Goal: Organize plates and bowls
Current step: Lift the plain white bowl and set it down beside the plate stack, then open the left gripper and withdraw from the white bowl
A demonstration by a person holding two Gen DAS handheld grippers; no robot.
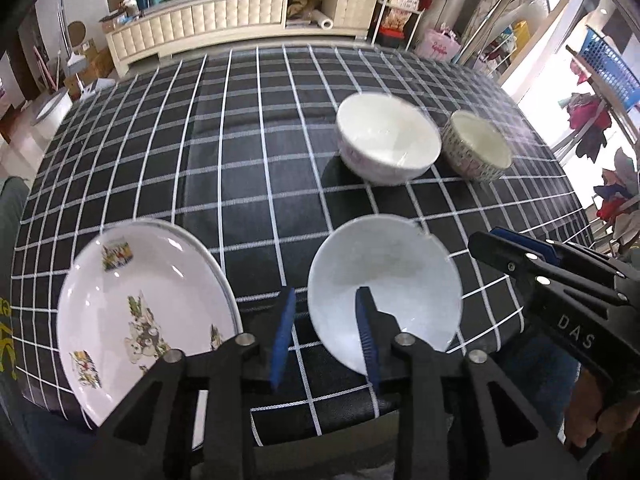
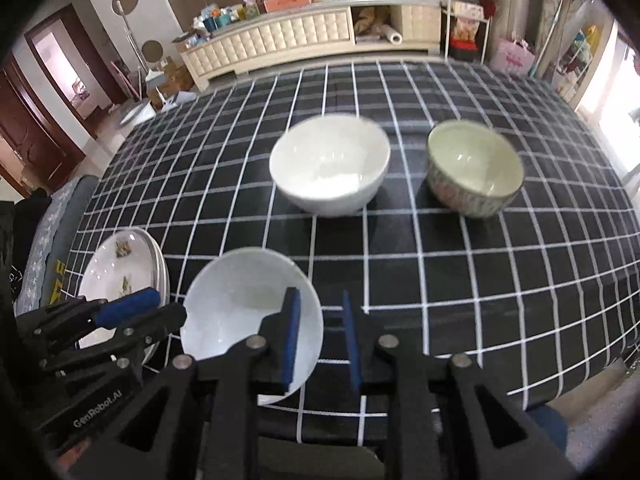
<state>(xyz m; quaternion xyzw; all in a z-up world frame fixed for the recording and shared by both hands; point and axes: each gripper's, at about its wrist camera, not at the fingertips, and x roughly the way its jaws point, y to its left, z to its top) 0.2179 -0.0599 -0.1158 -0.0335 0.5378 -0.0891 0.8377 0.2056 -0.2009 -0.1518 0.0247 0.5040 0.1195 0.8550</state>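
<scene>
A shallow white bowl (image 1: 396,280) (image 2: 236,300) sits near the table's front edge. My left gripper (image 1: 325,338) is open, and the bowl's left rim shows between its blue pads; I cannot tell if it touches. My right gripper (image 2: 320,340) is open too, with the bowl's right rim showing in its gap. Left of the bowl lies a stack of picture-printed plates (image 1: 148,320) (image 2: 124,268). Farther back stand a deep white bowl (image 1: 386,140) (image 2: 330,164) and, to its right, a patterned bowl (image 1: 476,146) (image 2: 474,168), close together.
A black cloth with white checks covers the table (image 1: 240,160) (image 2: 460,280). Each wrist view catches the other gripper from the side: the right one (image 1: 486,242) and the left one (image 2: 160,308). A cream cabinet (image 1: 240,16) stands beyond the far edge. A hand (image 1: 612,420) holds the right gripper.
</scene>
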